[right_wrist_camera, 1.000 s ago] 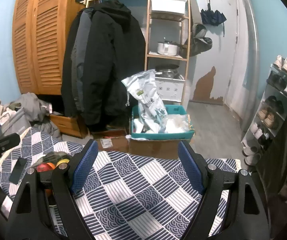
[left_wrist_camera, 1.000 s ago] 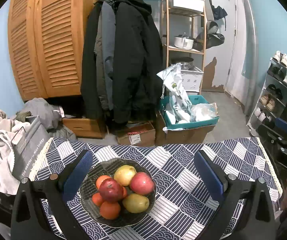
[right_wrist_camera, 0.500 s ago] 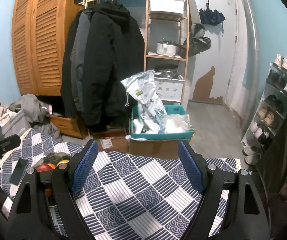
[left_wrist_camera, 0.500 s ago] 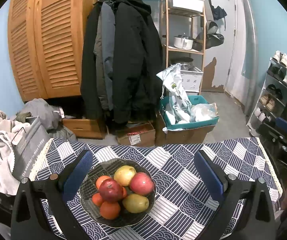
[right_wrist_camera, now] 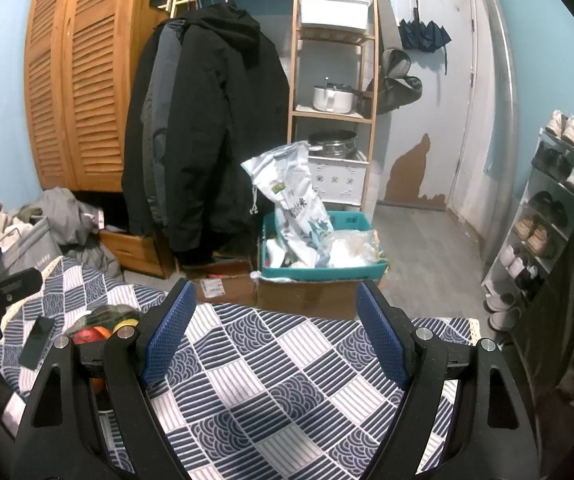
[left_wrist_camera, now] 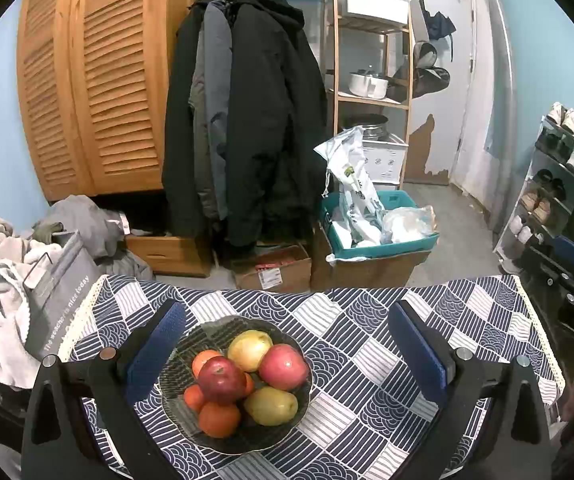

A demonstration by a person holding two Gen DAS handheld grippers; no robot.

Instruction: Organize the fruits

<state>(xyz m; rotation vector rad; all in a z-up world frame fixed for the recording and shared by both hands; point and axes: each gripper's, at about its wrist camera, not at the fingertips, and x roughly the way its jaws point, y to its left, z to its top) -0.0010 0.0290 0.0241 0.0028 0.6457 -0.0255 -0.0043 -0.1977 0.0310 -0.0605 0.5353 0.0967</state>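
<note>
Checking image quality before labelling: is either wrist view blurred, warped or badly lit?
Left wrist view: sharp, evenly lit, dark scalloped glass fruit bowl crisp, fisheye bending the louvred wooden wardrobe. Right wrist view: equally sharp, black corner vignette, same bowing.

Both black, blue-padded tongs, left (left_wrist_camera: 287,344) and right (right_wrist_camera: 275,320), tilt down over the counter, jaws wide, gripping nothing.

Nothing changes between the earlier pictures and now: no fruit shifts in the bowl (left_wrist_camera: 191,424), and neither gripper moves, opens or closes.
</note>
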